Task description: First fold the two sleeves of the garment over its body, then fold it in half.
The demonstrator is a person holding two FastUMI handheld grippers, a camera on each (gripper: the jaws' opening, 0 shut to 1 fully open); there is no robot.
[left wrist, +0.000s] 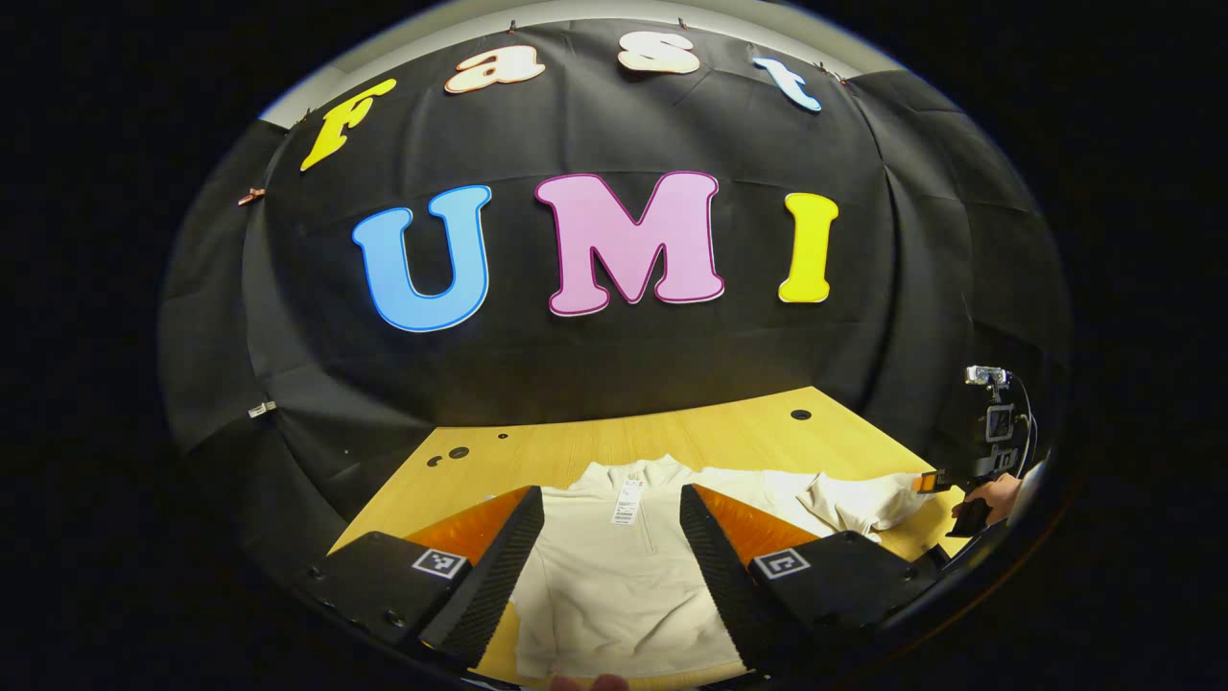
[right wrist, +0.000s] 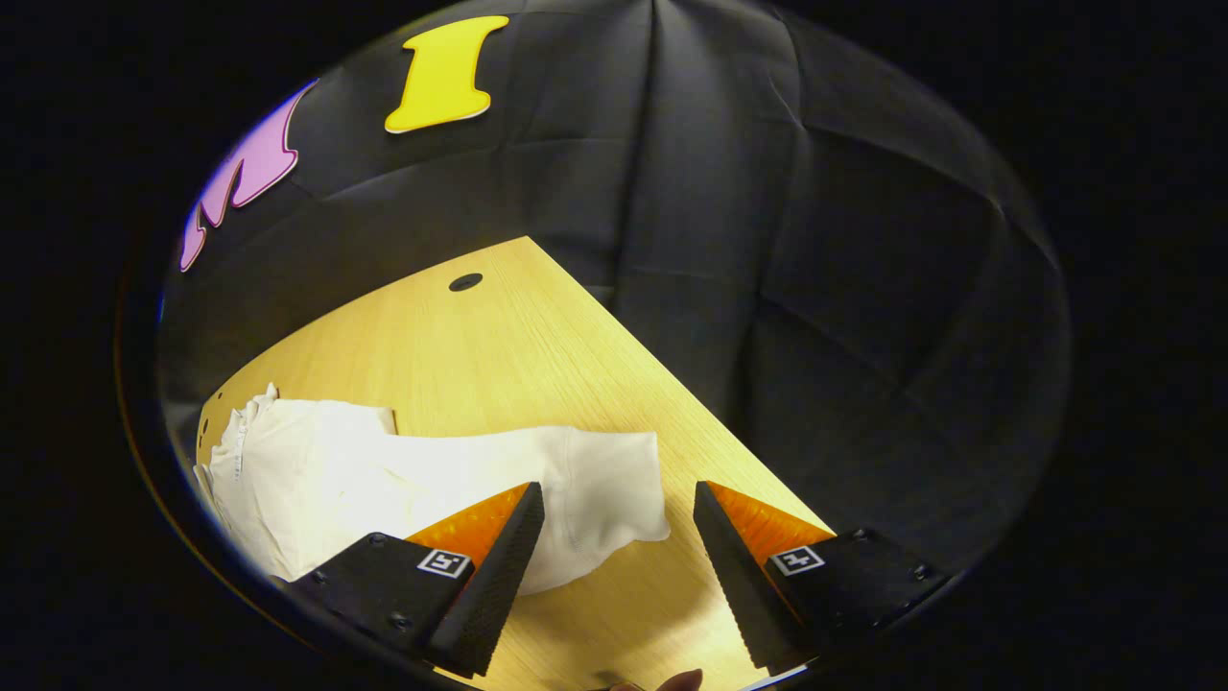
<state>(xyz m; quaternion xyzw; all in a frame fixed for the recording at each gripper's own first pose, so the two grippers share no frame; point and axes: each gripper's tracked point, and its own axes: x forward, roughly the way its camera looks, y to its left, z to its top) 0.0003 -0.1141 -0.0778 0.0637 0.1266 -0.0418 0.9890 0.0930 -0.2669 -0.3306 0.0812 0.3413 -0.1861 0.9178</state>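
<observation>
Hovering above the garment (left wrist: pixel 624 576) spread on the worktop (left wrist: pixel 576 446), your left gripper (left wrist: pixel 612 557) gaped empty over its chest; your right gripper (right wrist: pixel 619 566) gaped empty by its sleeve (right wrist: pixel 595 480).

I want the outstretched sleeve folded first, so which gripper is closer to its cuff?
Right. The right gripper hangs open at the sleeve cuff; the left gripper is open over the garment's body, away from it.
</observation>
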